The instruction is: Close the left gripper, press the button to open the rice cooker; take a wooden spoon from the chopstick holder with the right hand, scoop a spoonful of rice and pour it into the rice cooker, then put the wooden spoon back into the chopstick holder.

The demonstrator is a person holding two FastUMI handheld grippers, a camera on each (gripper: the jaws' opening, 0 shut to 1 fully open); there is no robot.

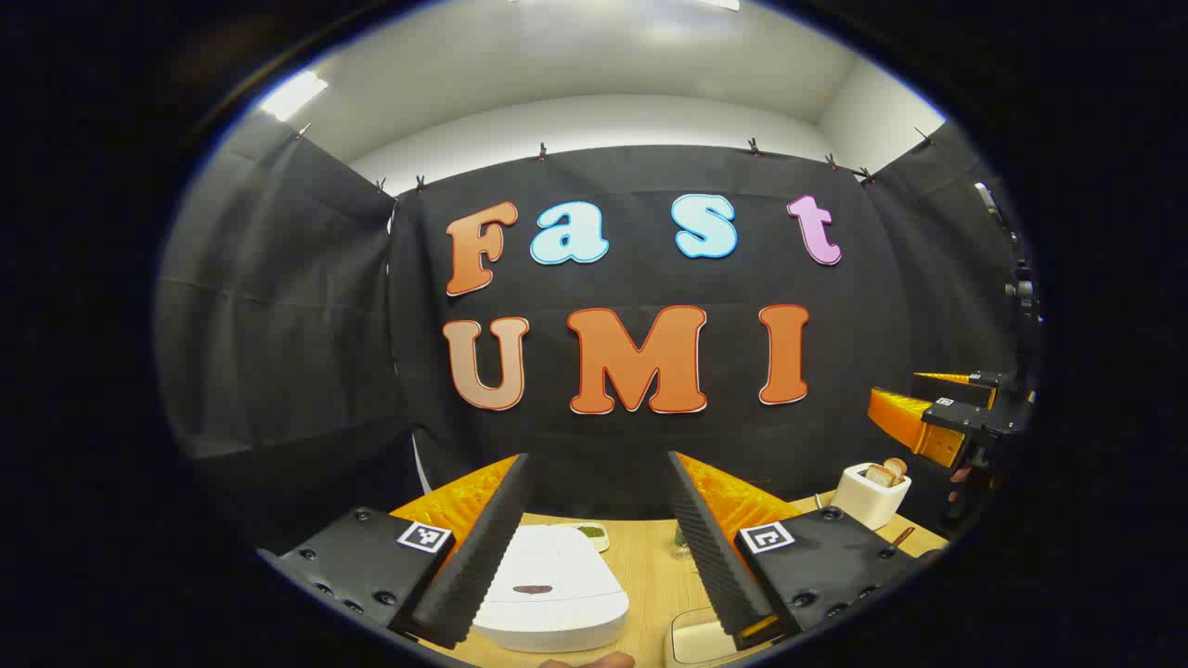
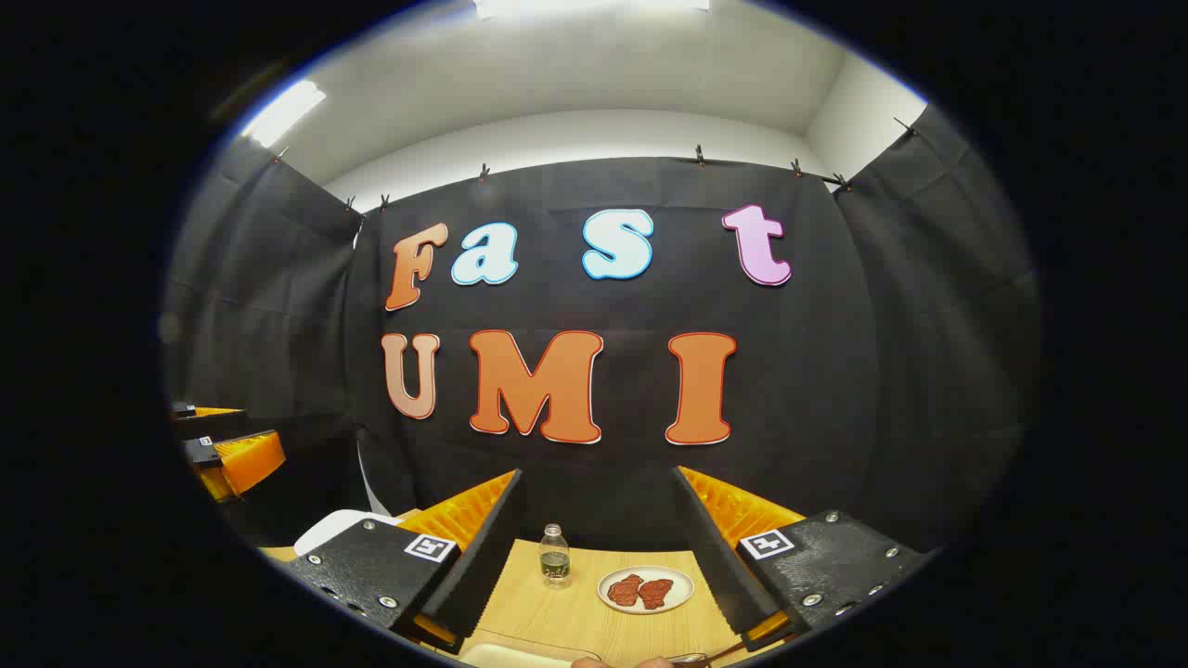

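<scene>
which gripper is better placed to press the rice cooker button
Left. The left gripper hangs over the closed rice cooker, which lies between its open fingers. The right gripper faces a bottle and plate instead.

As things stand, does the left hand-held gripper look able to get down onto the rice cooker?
Probably yes. The left hand-held gripper hangs open above the table, with the closed white rice cooker just below its fingers and nothing between them. It must shut before pressing.
</scene>
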